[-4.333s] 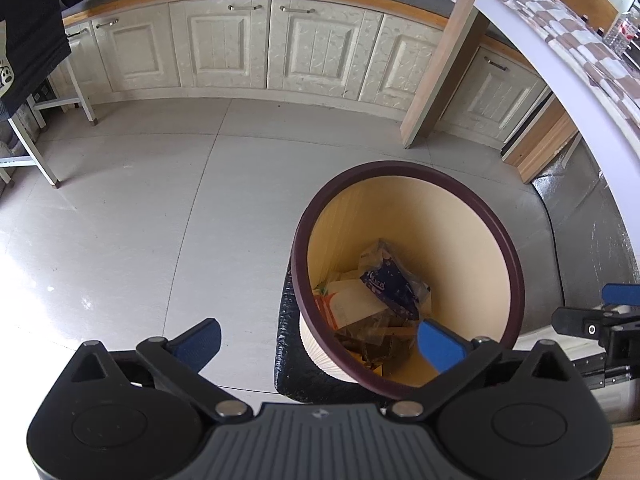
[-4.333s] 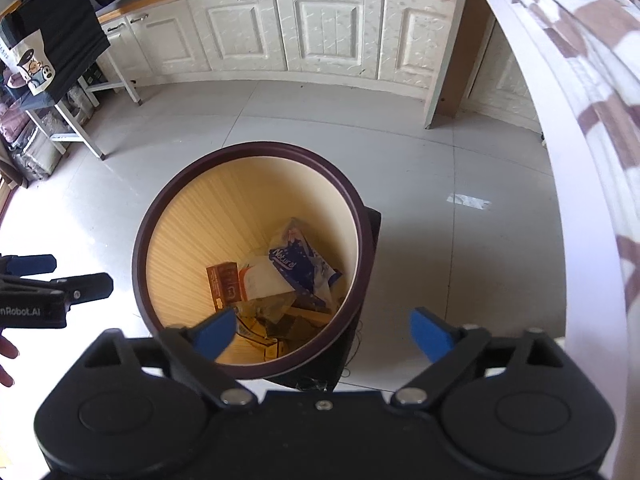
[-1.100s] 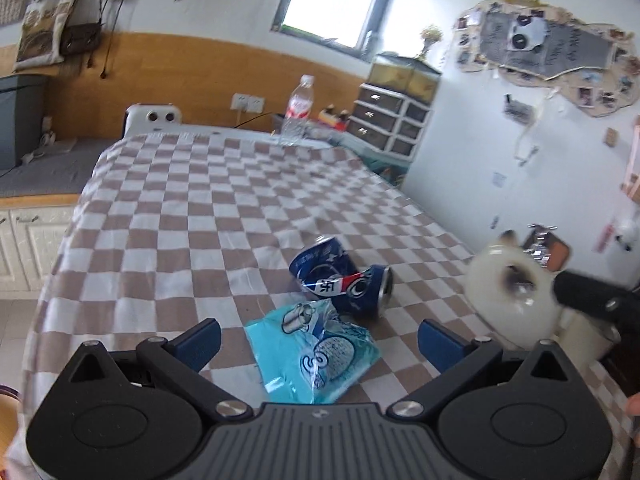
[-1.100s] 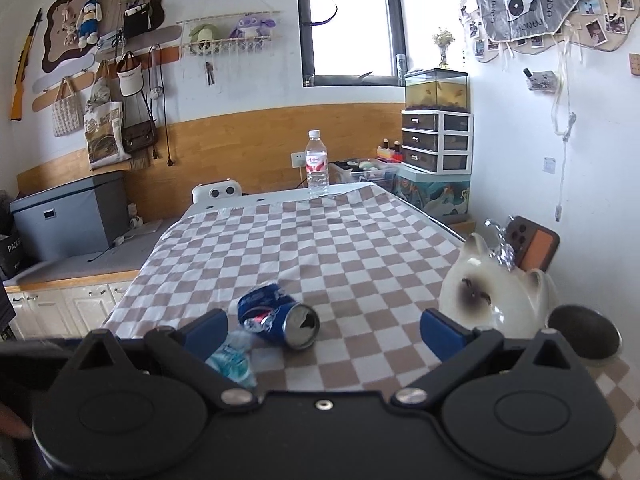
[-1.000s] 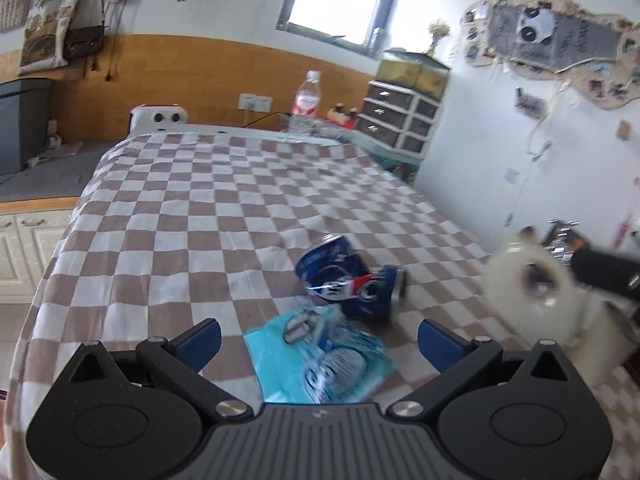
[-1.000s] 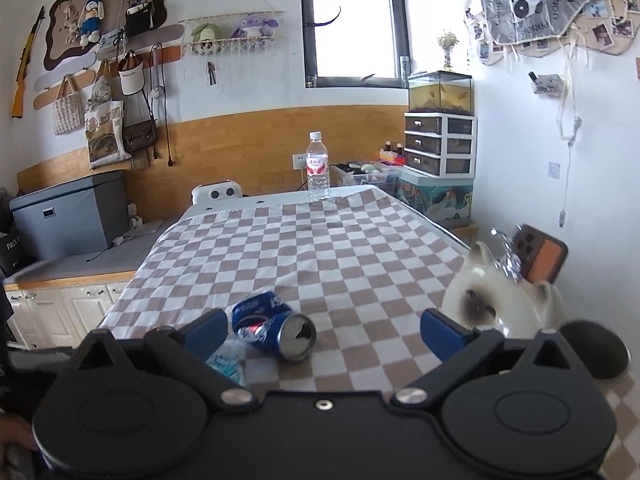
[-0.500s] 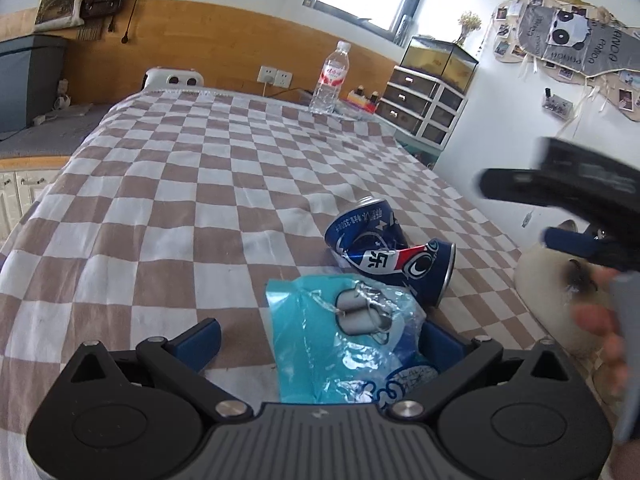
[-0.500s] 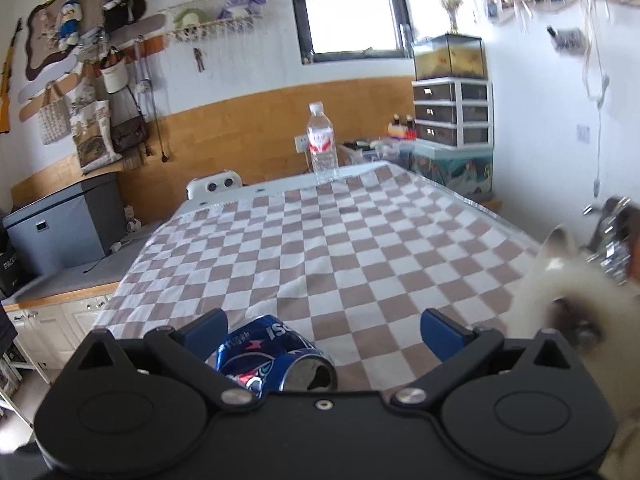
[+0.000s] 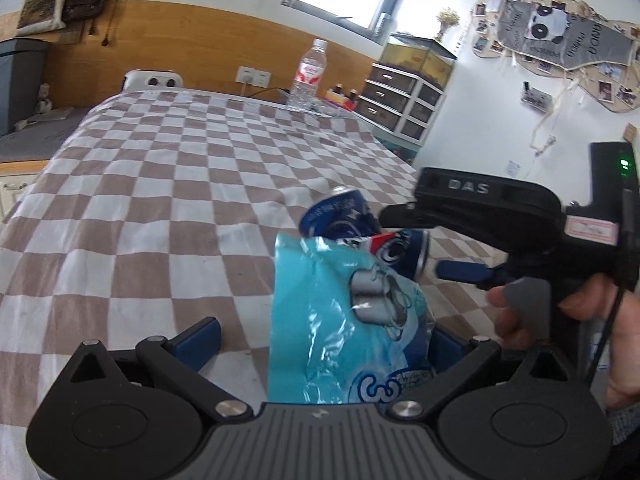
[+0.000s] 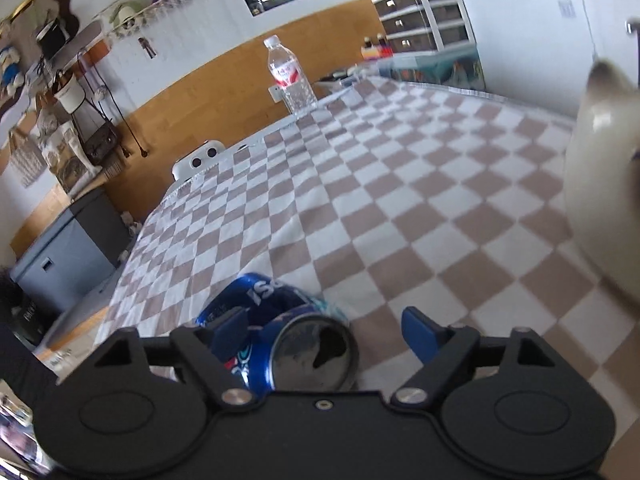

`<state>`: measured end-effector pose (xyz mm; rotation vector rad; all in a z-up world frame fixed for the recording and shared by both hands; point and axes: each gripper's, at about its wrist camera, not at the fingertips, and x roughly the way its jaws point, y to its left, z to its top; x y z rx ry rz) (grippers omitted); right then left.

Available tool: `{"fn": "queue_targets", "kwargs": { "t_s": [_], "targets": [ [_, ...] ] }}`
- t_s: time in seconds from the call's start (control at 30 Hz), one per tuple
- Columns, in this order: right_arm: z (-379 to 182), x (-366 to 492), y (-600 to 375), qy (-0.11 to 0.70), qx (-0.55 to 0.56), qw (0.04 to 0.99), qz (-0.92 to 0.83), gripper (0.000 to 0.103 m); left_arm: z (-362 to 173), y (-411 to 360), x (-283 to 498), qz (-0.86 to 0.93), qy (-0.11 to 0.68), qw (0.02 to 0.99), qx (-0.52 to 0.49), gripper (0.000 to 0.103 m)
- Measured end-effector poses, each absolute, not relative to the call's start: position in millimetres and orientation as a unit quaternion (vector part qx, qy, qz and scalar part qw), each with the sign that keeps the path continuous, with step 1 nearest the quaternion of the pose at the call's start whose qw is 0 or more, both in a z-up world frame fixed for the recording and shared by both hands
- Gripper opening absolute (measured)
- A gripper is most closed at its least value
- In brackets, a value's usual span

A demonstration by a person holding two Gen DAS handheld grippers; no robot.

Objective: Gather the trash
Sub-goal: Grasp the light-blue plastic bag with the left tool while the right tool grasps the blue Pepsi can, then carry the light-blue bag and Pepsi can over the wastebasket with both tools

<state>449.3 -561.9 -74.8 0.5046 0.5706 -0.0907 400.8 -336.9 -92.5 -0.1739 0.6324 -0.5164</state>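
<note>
A crushed blue soda can (image 9: 352, 216) lies on the checkered tablecloth (image 9: 160, 184), with a light blue plastic wrapper (image 9: 344, 328) in front of it. My left gripper (image 9: 320, 336) is open, its jaws on either side of the wrapper's near end. In the right wrist view the can (image 10: 280, 332) lies between the open jaws of my right gripper (image 10: 324, 332), opening toward the camera. The right gripper also shows in the left wrist view (image 9: 440, 244), straddling the can from the right.
A clear water bottle (image 10: 290, 78) stands at the table's far end, near a white device (image 10: 200, 160). A cream cat-shaped ceramic (image 10: 600, 184) stands at the right. Plastic drawers (image 9: 400, 100) stand against the wall behind the table.
Both grippers have moved from over the bin to the table and closed in low: the left onto the wrapper, the right around the can. Both stay open.
</note>
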Motion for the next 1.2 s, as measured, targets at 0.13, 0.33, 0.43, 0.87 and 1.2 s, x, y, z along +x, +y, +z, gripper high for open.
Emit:
{"fn": "queue_targets", "kwargs": {
  "t_s": [0.13, 0.33, 0.43, 0.87, 1.2],
  "targets": [
    [-80.7, 450.5, -557.2, 0.286, 0.250, 0.924, -0.039, 0.084, -93.0, -340.0, 399.8, -0.271, 0.306, 0.909, -0.085, 0.086],
    [-84.3, 452.4, -547.7, 0.293, 0.230, 0.928, -0.018, 0.070, -97.0, -332.1, 403.2, -0.287, 0.308, 0.897, -0.135, 0.067],
    [-82.6, 449.4, -544.1, 0.298, 0.230, 0.927, 0.002, 0.066, -95.7, -327.7, 402.7, -0.273, 0.301, 0.901, -0.148, 0.058],
    [-74.4, 429.1, -553.1, 0.286, 0.231, 0.930, 0.029, 0.053, -88.0, -294.8, 410.1, -0.212, 0.263, 0.922, -0.189, 0.053],
    [-68.1, 383.6, -533.2, 0.278, 0.202, 0.939, 0.023, 0.053, -94.6, -287.4, 415.9, -0.208, 0.272, 0.917, -0.206, 0.053]
  ]
}}
